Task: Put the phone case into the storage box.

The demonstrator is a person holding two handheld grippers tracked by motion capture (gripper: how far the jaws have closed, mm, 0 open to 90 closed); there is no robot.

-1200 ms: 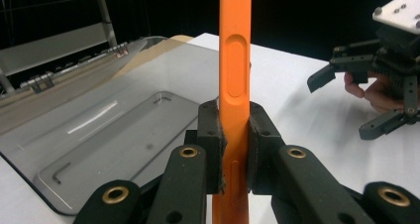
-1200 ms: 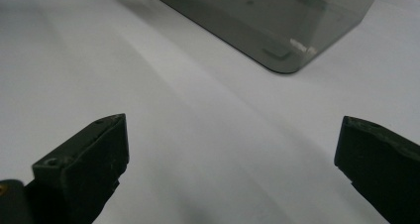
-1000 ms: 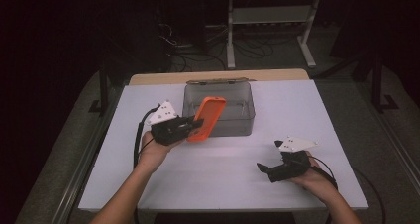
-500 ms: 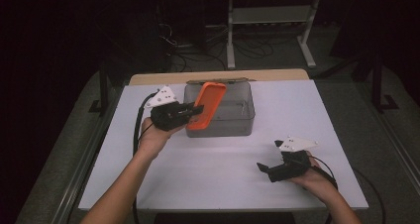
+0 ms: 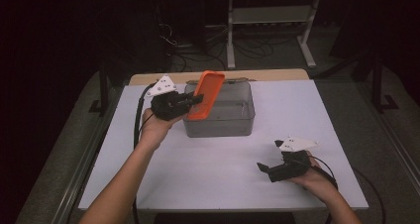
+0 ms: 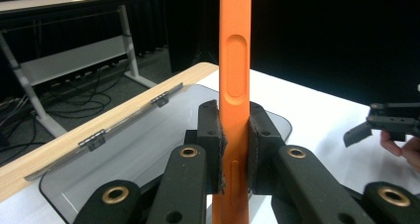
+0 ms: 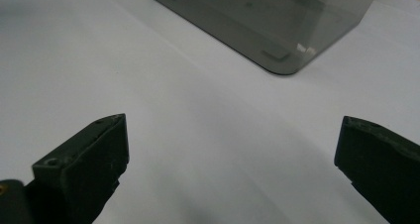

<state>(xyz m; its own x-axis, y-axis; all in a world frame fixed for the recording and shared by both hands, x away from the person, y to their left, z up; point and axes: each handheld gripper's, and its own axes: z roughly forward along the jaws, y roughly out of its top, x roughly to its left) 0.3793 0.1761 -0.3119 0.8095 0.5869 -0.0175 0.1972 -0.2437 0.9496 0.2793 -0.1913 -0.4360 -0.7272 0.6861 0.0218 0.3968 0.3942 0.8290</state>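
Now, left gripper [image 5: 194, 101]: clamped on the orange phone case [image 5: 207, 95], tilted above the smoky clear box's [image 5: 220, 116] left rim; keep it edge-on, lower slowly inside.
Right gripper [image 5: 267, 169]: jaws wide, empty, resting on the white table [image 5: 208, 169]; leave it.

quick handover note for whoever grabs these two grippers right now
Left gripper: shut on the orange phone case, held tilted in the air over the near left part of the clear box.
Right gripper: open, holding nothing, low over the table at the near right.
Done: case picked up and brought to the box.
Left: probably lower the case into the box and let go; nothing shows inside the box yet.
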